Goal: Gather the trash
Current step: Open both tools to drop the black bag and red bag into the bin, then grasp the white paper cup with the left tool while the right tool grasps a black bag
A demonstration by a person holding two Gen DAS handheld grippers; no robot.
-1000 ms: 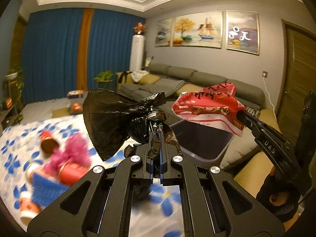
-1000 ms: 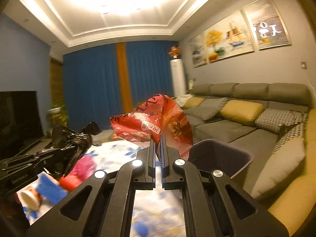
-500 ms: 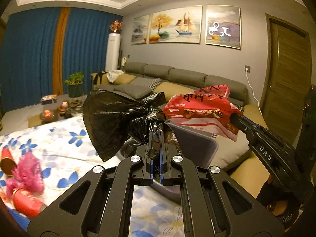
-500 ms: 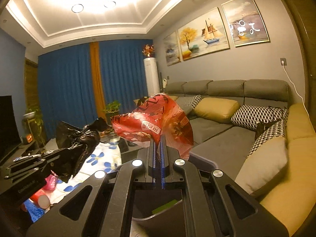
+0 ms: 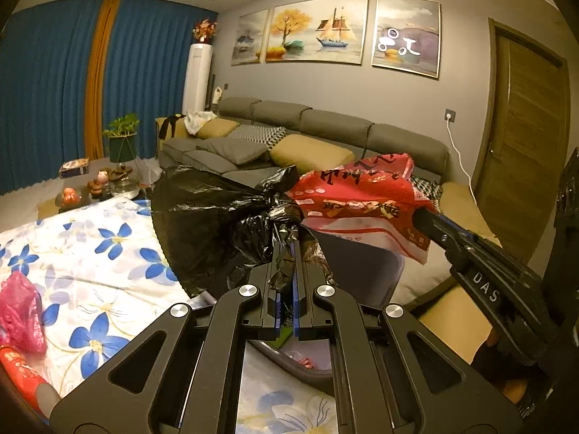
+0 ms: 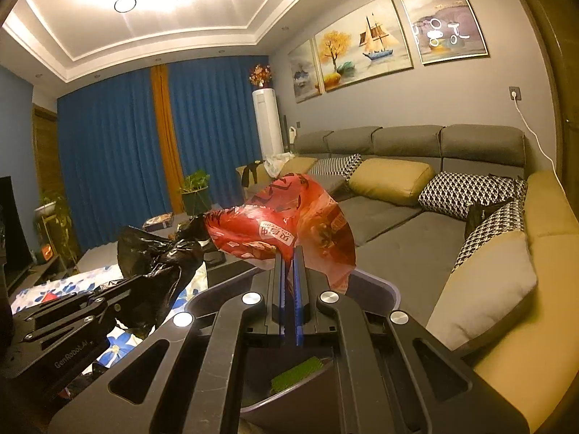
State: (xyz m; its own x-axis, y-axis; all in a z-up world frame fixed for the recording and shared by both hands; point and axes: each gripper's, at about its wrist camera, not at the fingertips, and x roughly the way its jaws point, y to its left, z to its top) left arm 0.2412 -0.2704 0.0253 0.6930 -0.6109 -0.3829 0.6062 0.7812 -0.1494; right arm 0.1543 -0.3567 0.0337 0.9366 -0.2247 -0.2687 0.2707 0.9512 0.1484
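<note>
Left wrist view, from left to right: a crumpled pink plastic bag lies at the lower left edge on a white cloth printed with blue flowers. Just below it, a red cylindrical container is partly cut off by the frame. In the centre, the left gripper has its jaws closed on the bunched neck of a crinkled black plastic trash bag, which fans out toward the left centre. Directly right of it, touching its knot, is a red and white printed snack wrapper, pinched at its right end by the right gripper, which enters from the right edge. Below both pieces sits a dark grey plastic bin; its open mouth shows at the bottom centre. A grey sectional sofa with mustard cushions fills the background.

Right wrist view, left to right: the left gripper comes in from the lower left, gripping the black bag. At centre, the right gripper is clamped on the red wrapper, held above the bin. A green scrap lies inside the bin at the bottom centre. The sofa spans the right half.
</note>
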